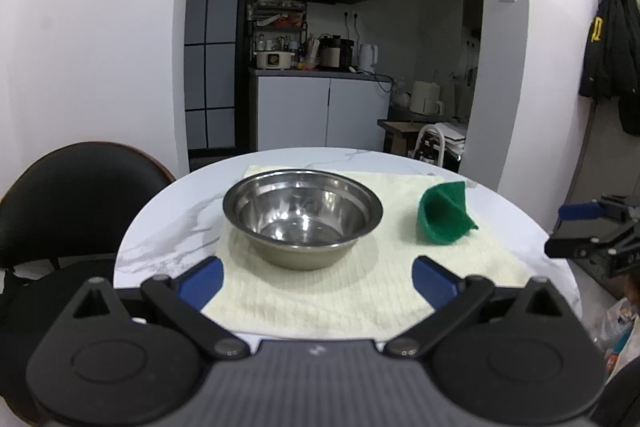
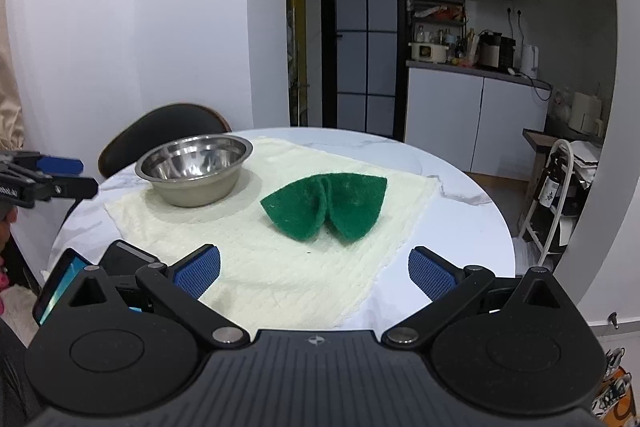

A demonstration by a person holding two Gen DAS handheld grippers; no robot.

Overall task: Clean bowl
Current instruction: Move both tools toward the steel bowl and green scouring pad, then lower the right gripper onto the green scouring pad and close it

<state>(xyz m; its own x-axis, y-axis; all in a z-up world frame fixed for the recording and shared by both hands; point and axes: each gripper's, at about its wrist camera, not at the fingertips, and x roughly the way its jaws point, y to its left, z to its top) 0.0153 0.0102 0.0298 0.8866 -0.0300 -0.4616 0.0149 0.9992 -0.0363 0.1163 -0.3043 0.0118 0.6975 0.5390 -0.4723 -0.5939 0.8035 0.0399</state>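
A round white marble-patterned surface (image 1: 172, 227) carries a cream ribbed cloth mat (image 1: 320, 291) spread across its middle. On the mat stands a round shiny stainless-steel bowl (image 1: 302, 217), upright and holding nothing; only reflections show inside it. In the left wrist view the bowl sits at 12 o'clock, straight ahead of the left hand-held gripper (image 1: 318, 277), whose blue-padded fingers (image 1: 202, 281) are spread wide and hold nothing. Nothing lies between this hand-held gripper and the bowl.

At about 2 o'clock from the bowl in that view, apart from it, a folded green scouring pad (image 1: 444, 217) rests on the same mat, its two halves bent up like a bow tie. In the right wrist view the pad (image 2: 326, 207) lies at 12 o'clock ahead of the right hand-held gripper (image 2: 314, 273), also spread wide and holding nothing, with the bowl (image 2: 194, 169) at 10 o'clock.

A black round-backed chair (image 1: 76, 203) stands just beside the surface at 9 o'clock in the left wrist view. Behind the surface, an archway opens onto a kitchen with white cabinets (image 1: 324, 115) and a counter crowded with appliances.
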